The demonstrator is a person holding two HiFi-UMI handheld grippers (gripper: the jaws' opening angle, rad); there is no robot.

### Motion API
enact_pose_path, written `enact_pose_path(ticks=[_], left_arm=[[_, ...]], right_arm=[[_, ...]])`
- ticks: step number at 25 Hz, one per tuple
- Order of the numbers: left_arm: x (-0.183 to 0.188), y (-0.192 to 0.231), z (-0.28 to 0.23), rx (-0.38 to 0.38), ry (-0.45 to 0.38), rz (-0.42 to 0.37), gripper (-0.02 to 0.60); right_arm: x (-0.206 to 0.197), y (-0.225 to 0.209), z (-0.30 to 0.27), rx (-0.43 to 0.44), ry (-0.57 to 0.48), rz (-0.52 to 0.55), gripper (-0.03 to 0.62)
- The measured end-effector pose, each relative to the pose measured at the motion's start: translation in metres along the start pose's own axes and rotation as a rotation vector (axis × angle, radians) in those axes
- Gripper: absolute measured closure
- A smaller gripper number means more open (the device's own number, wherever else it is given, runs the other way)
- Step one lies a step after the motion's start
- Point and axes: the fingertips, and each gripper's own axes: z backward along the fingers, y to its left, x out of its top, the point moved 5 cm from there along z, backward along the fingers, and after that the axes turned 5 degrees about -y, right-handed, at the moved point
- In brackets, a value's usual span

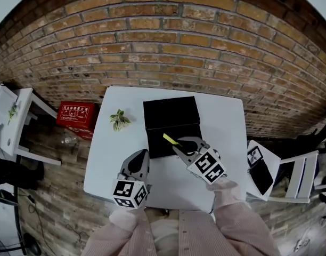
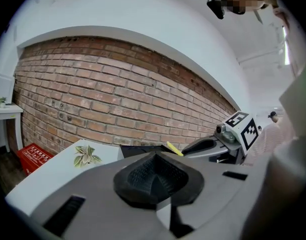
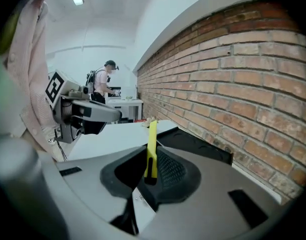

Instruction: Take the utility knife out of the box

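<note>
A black box (image 1: 171,116) lies open at the middle of the white table (image 1: 221,127). My right gripper (image 1: 178,146) hangs over the box's front edge, shut on a slim yellow utility knife (image 1: 170,139). The knife pokes up and left out of the jaws, clear of the box. In the right gripper view the knife (image 3: 152,146) stands pinched between the black pads, with the box (image 3: 195,143) beyond it. My left gripper (image 1: 141,156) floats by the box's front left corner with its pads (image 2: 143,174) together and nothing in them. From the left gripper view, the right gripper (image 2: 203,145) holds the knife (image 2: 174,148).
A small leafy sprig (image 1: 119,119) lies on the table left of the box. A red case (image 1: 76,115) sits on the floor at the left, next to a white side table (image 1: 14,116). A white chair (image 1: 291,175) stands at the right. A brick wall (image 1: 168,41) runs behind.
</note>
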Motion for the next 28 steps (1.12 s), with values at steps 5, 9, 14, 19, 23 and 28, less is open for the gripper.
enact_pose_path(ticks=[5,9,14,19,23,28], left_arm=[[0.014,-0.002,0.004,-0.006,-0.032,-0.030,0.589],[0.028,-0.003,0.009,-0.006,-0.059,-0.058,0.589],[0.043,-0.002,0.014,0.001,-0.092,-0.080,0.589],[0.060,-0.002,0.018,0.006,-0.130,-0.093,0.589],[0.073,-0.005,0.023,0.015,-0.156,-0.108,0.589],[0.088,-0.003,0.028,0.031,-0.189,-0.121,0.589]], right_arm=[[0.011,0.000,0.019,-0.073,-0.128,-0.080,0.528],[0.024,-0.001,0.034,-0.111,-0.222,-0.125,0.528],[0.042,-0.006,0.053,-0.156,-0.338,-0.177,0.528],[0.055,-0.013,0.073,-0.206,-0.435,-0.219,0.528],[0.062,-0.018,0.091,-0.257,-0.501,-0.248,0.528],[0.068,-0.023,0.109,-0.313,-0.559,-0.268,0.528]])
